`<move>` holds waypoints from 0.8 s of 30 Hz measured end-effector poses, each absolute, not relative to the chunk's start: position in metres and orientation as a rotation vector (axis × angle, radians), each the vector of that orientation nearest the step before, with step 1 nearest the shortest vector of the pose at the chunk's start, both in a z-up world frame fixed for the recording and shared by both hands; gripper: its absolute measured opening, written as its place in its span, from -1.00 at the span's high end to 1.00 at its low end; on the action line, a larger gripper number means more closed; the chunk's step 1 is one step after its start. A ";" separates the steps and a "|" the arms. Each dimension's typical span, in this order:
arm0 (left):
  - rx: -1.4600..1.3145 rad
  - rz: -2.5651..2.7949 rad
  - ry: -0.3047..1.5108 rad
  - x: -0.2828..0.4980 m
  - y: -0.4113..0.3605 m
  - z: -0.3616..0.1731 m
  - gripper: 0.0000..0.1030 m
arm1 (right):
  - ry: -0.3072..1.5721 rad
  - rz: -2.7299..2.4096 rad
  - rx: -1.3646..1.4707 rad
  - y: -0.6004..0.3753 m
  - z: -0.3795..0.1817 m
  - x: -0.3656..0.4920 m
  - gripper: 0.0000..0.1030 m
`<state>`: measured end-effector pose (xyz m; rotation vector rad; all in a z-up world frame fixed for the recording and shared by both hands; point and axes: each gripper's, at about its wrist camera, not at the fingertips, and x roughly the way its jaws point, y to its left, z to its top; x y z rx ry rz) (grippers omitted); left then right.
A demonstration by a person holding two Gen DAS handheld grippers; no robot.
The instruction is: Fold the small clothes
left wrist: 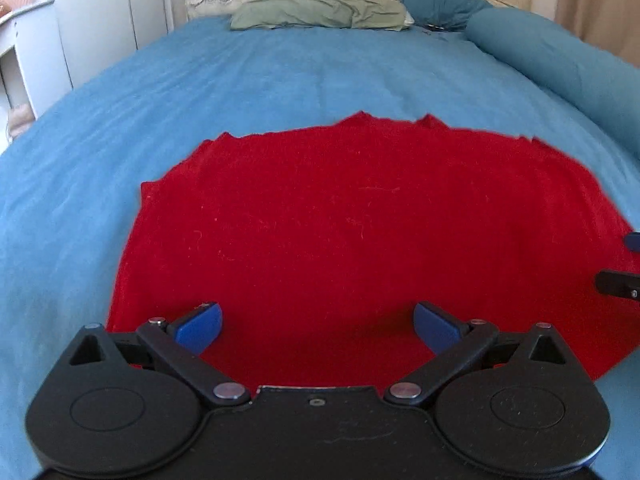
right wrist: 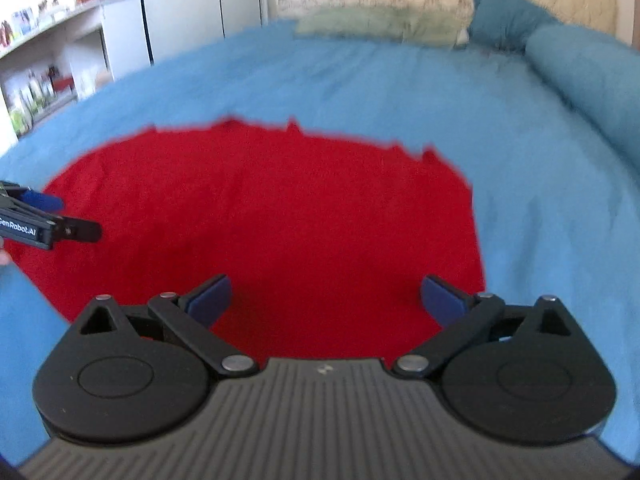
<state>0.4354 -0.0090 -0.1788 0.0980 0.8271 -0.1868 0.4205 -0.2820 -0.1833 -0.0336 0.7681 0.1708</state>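
A red garment (left wrist: 340, 232) lies spread flat on the blue bedspread (left wrist: 280, 80); it also shows in the right wrist view (right wrist: 280, 216). My left gripper (left wrist: 318, 326) is open and empty, hovering over the garment's near left part. My right gripper (right wrist: 326, 300) is open and empty, over the garment's near right part. The right gripper's tip shows at the right edge of the left wrist view (left wrist: 624, 276). The left gripper shows at the left edge of the right wrist view (right wrist: 48, 220).
Pillows (left wrist: 320, 12) lie at the head of the bed, with a teal bolster (left wrist: 560, 64) along the right side. White furniture (left wrist: 28, 52) and shelves with small items (right wrist: 44, 60) stand to the left.
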 end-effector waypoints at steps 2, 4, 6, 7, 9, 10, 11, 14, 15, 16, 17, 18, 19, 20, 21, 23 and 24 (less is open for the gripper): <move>0.111 -0.192 0.827 0.433 -0.010 -0.179 -1.00 | 0.779 0.177 -0.014 -0.287 -0.189 0.418 -1.00; 0.110 -0.191 0.845 0.436 -0.012 -0.179 -1.00 | 0.788 0.171 -0.005 -0.285 -0.188 0.419 -1.00; 0.121 -0.182 0.866 0.443 -0.014 -0.179 -1.00 | 0.802 0.162 -0.035 -0.279 -0.187 0.418 -1.00; 0.128 -0.173 0.872 0.445 -0.015 -0.178 -1.00 | 0.808 0.160 -0.060 -0.275 -0.184 0.419 -1.00; 0.146 -0.141 0.859 0.442 -0.021 -0.167 -1.00 | 0.801 0.150 -0.103 -0.271 -0.169 0.416 -1.00; 0.154 -0.138 0.840 0.437 -0.024 -0.158 -1.00 | 0.784 0.144 -0.119 -0.270 -0.158 0.412 -1.00; 0.159 -0.147 0.812 0.429 -0.021 -0.150 -1.00 | 0.767 0.129 -0.137 -0.269 -0.143 0.403 -1.00; 0.180 -0.181 0.771 0.405 -0.028 -0.122 -1.00 | 0.773 0.059 -0.139 -0.271 -0.107 0.373 -1.00; 0.184 -0.189 0.780 0.399 -0.032 -0.115 -1.00 | 0.778 0.050 -0.115 -0.274 -0.100 0.364 -1.00; 0.179 -0.195 0.785 0.394 -0.035 -0.111 -1.00 | 0.783 0.040 -0.076 -0.277 -0.094 0.352 -1.00; 0.162 -0.201 0.784 0.388 -0.038 -0.108 -1.00 | 0.788 0.025 -0.034 -0.279 -0.093 0.341 -1.00; 0.134 -0.220 0.774 0.382 -0.042 -0.107 -1.00 | 0.798 0.006 0.003 -0.282 -0.095 0.334 -1.00; 0.111 -0.241 0.763 0.380 -0.045 -0.107 -1.00 | 0.820 -0.022 0.045 -0.284 -0.101 0.326 -1.00; 0.094 -0.263 0.756 0.377 -0.049 -0.109 -1.00 | 0.839 -0.050 0.082 -0.284 -0.108 0.321 -1.00; 0.091 -0.274 0.768 0.378 -0.055 -0.113 -1.00 | 0.847 -0.069 0.110 -0.284 -0.115 0.317 -1.00; 0.096 -0.277 0.801 0.381 -0.066 -0.120 -1.00 | 0.863 -0.110 0.209 -0.286 -0.133 0.311 -1.00; 0.096 -0.283 0.808 0.383 -0.070 -0.123 -1.00 | 0.855 -0.116 0.256 -0.288 -0.140 0.309 -1.00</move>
